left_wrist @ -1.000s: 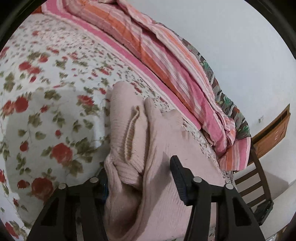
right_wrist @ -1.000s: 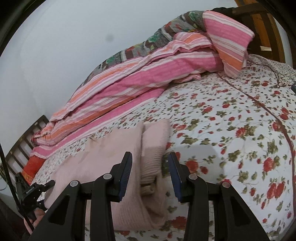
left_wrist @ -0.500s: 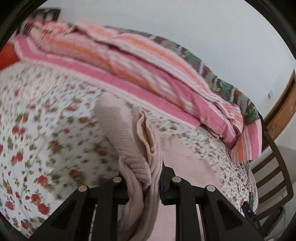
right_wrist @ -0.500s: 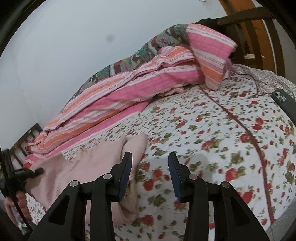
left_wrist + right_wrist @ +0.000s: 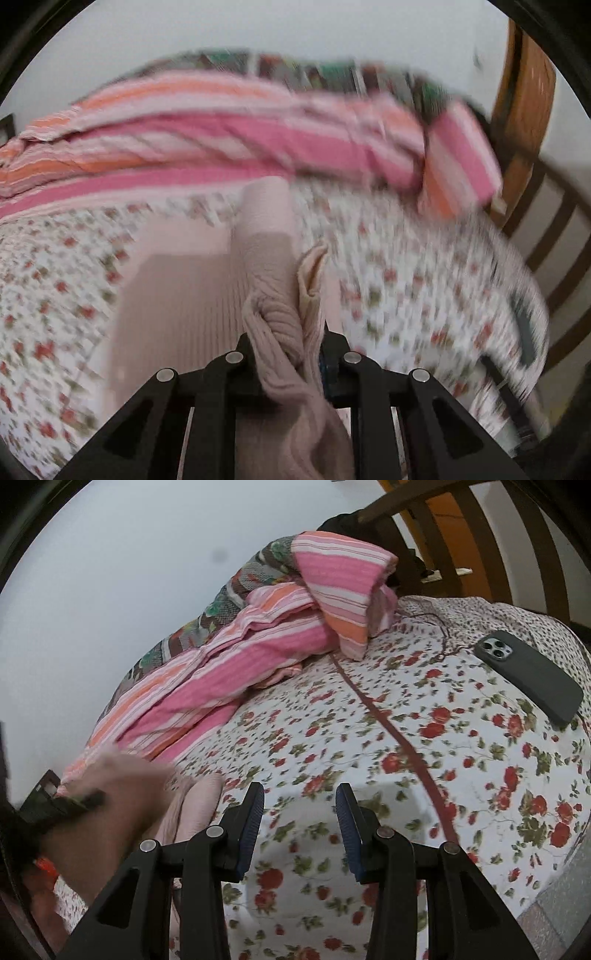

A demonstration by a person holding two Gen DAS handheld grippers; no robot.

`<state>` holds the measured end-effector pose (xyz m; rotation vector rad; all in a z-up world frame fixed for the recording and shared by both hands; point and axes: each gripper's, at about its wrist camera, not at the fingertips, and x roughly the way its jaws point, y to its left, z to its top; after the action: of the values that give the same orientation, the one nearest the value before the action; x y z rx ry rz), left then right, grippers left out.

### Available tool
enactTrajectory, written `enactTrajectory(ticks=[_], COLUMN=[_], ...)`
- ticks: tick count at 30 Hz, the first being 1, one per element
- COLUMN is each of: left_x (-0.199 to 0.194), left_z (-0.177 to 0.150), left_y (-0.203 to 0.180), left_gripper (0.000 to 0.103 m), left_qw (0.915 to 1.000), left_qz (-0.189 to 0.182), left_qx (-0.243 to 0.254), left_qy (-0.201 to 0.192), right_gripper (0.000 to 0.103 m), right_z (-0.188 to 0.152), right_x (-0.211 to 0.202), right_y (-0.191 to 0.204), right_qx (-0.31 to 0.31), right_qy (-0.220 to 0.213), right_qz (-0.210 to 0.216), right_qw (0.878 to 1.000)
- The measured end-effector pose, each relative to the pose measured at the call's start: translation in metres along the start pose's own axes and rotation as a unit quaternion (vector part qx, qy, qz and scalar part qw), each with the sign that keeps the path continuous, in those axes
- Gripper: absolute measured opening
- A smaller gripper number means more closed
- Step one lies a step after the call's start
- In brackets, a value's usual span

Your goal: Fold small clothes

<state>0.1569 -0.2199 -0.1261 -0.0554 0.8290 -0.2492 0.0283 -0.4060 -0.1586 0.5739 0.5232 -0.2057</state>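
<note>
Since a second ago the left gripper (image 5: 286,354) has clamped onto a bunched fold of the pale pink knit garment (image 5: 273,280) and lifted it off the floral bedsheet (image 5: 406,760), so the cloth now hangs through its narrow jaws while the rest lies spread on the sheet below. Only the right wrist view shows the sheet sharply, with the striped pink and orange blanket (image 5: 236,664) heaped along the wall, the wooden headboard (image 5: 443,546) and a dark phone (image 5: 528,675) lying camera-side up near it. That view also catches the garment as a blur at its left edge. The right gripper (image 5: 300,827) hovers over bare sheet, jaws partly apart and holding nothing.
</note>
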Motion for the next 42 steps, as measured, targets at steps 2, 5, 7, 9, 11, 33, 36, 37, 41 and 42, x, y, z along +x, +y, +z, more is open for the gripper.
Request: enactTrajectory(ticks=[2, 5, 7, 9, 11, 33, 36, 37, 41, 42], left_x=[0.01, -0.004, -0.016, -0.032, -0.05, -0.035, -0.045, -0.047, -0.045, -0.041], left_z=[-0.015, -0.022, -0.018, -0.013, -0.011, -0.06, -0.077, -0.082, -0.101, -0.101], left_y=[-0.009, -0.006, 0.008, 0.033, 0.061, 0.179, 0.154, 0.147, 0.114, 0.106], left_gripper=[0.027, 0.055, 0.055, 0.057, 0.059, 0.064, 0.065, 0.065, 0.066, 0.066], left_qw=[0.9997, 0.9941, 0.989, 0.984, 0.9799, 0.9712, 0.9733, 0.9739, 0.9794, 0.9807], left_qz=[-0.007, -0.097, -0.144, -0.177, -0.194, -0.238, -0.222, -0.214, -0.14, -0.12], left_qx=[0.021, 0.048, 0.036, 0.014, -0.002, -0.014, 0.056, 0.073, 0.146, 0.154], left_qy=[0.005, -0.009, -0.006, -0.018, -0.045, 0.007, 0.019, 0.021, 0.012, 0.009], right_gripper=[0.04, 0.04, 0.04, 0.042, 0.05, 0.018, 0.017, 0.017, 0.018, 0.018], right_z=[0.0, -0.001, -0.003, -0.006, -0.009, -0.058, -0.063, -0.059, -0.052, -0.052], right_x=[-0.001, 0.002, 0.006, 0.009, 0.01, 0.037, 0.042, 0.042, 0.042, 0.043], right_y=[-0.001, 0.0, 0.004, 0.012, 0.022, 0.126, 0.119, 0.116, 0.117, 0.119], right_qx=[-0.002, -0.002, -0.002, -0.008, -0.016, -0.141, -0.141, -0.127, -0.106, -0.106], right_qy=[-0.002, 0.01, 0.024, 0.037, 0.046, 0.087, 0.096, 0.1, 0.115, 0.117], right_qz=[-0.001, 0.013, 0.033, 0.055, 0.076, 0.082, 0.069, 0.077, 0.083, 0.082], right_qw=[1.0, 1.0, 0.999, 0.998, 0.996, 0.983, 0.983, 0.984, 0.984, 0.984])
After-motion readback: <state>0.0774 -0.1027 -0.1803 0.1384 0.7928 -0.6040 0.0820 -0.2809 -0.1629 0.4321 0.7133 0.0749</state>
